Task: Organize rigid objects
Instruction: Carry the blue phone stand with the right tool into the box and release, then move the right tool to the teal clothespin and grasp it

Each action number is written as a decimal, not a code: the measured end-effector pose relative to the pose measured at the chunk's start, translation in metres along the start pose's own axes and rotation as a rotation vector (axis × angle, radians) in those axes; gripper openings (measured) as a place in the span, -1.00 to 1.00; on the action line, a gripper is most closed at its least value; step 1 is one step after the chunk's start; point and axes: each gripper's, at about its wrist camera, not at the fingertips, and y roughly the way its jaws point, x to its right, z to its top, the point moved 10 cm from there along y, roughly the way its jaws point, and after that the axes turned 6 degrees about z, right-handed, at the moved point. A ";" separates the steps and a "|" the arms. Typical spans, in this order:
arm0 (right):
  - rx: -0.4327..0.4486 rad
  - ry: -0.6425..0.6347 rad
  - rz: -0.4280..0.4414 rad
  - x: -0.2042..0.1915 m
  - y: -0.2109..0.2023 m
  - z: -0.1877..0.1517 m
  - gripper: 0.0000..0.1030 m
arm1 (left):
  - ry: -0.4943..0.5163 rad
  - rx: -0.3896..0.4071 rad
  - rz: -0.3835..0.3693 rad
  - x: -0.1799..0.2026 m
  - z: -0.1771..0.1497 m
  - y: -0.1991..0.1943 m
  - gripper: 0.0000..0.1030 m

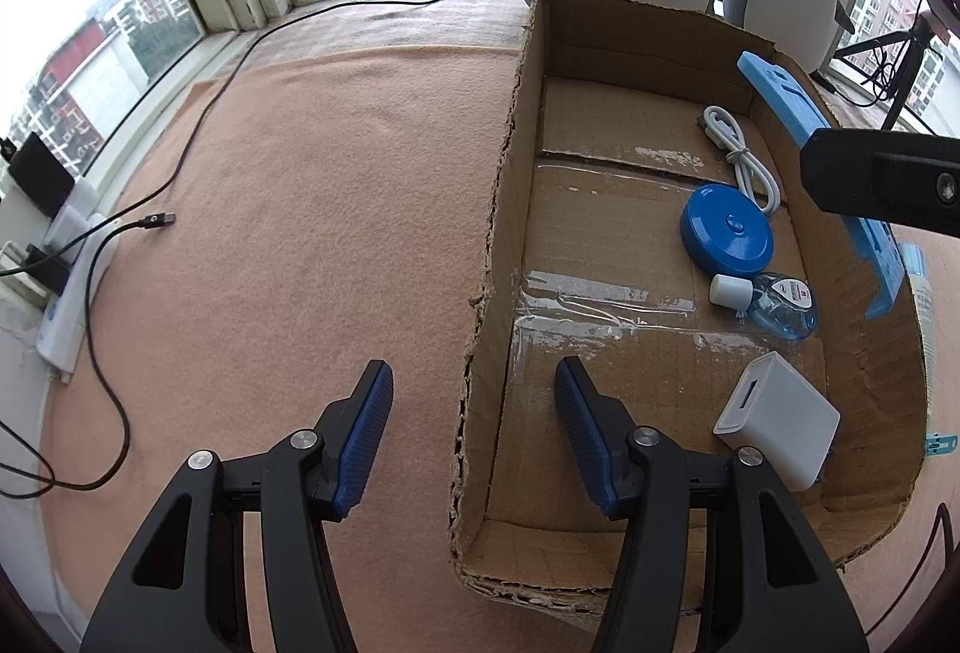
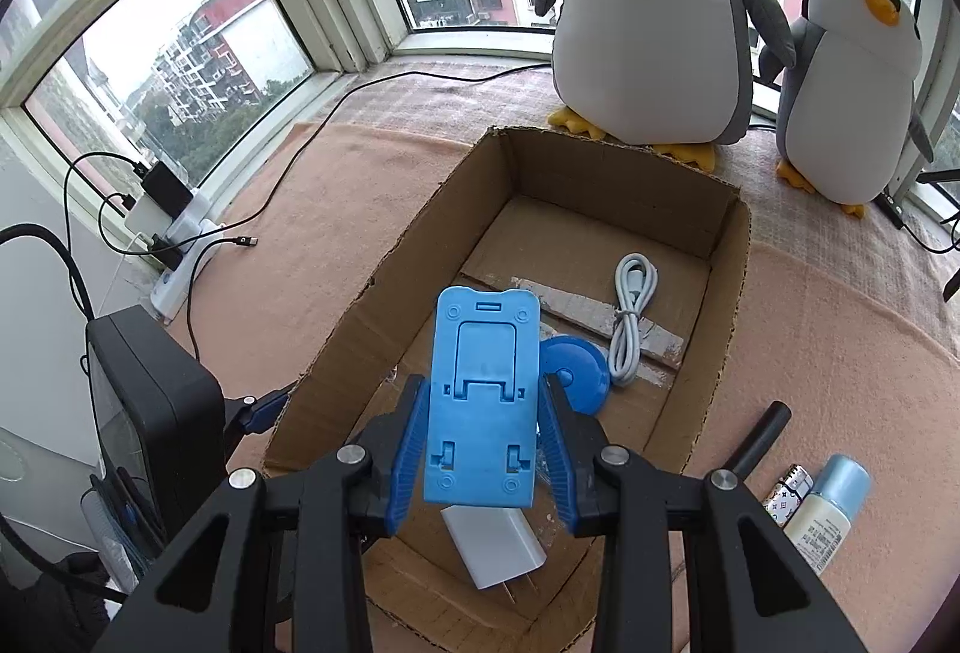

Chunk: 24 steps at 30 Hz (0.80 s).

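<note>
My right gripper (image 2: 483, 431) is shut on a blue plastic phone stand (image 2: 483, 389), its pads pressing both long sides, and holds it over the open cardboard box (image 2: 729, 305). The left wrist view shows the stand (image 1: 780, 95) above the box's right wall. Inside the box (image 1: 504, 209) lie a coiled white cable (image 1: 741, 149), a blue round disc (image 1: 726, 227), a small clear bottle (image 1: 774, 302) and a white charger (image 1: 777, 419). My left gripper (image 1: 474, 401) is open and straddles the box's left wall without touching it.
Two plush penguins (image 2: 654, 23) stand behind the box at the window. A lotion bottle (image 2: 831, 509), a patterned lighter (image 2: 786, 500) and a black rod (image 2: 762, 437) lie right of the box. A power strip (image 2: 180, 257) and black cable (image 1: 150, 221) are at the left.
</note>
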 end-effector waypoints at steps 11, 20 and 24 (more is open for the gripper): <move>0.083 0.064 -0.031 0.032 -0.041 0.009 0.18 | 0.004 0.004 0.003 -0.001 -0.001 -0.002 0.11; 0.093 0.084 -0.095 0.067 -0.072 -0.018 0.18 | 0.010 0.006 0.006 -0.003 -0.001 -0.001 0.11; 0.107 0.129 -0.104 0.085 -0.091 -0.035 0.18 | 0.015 0.007 0.010 -0.002 -0.002 -0.002 0.11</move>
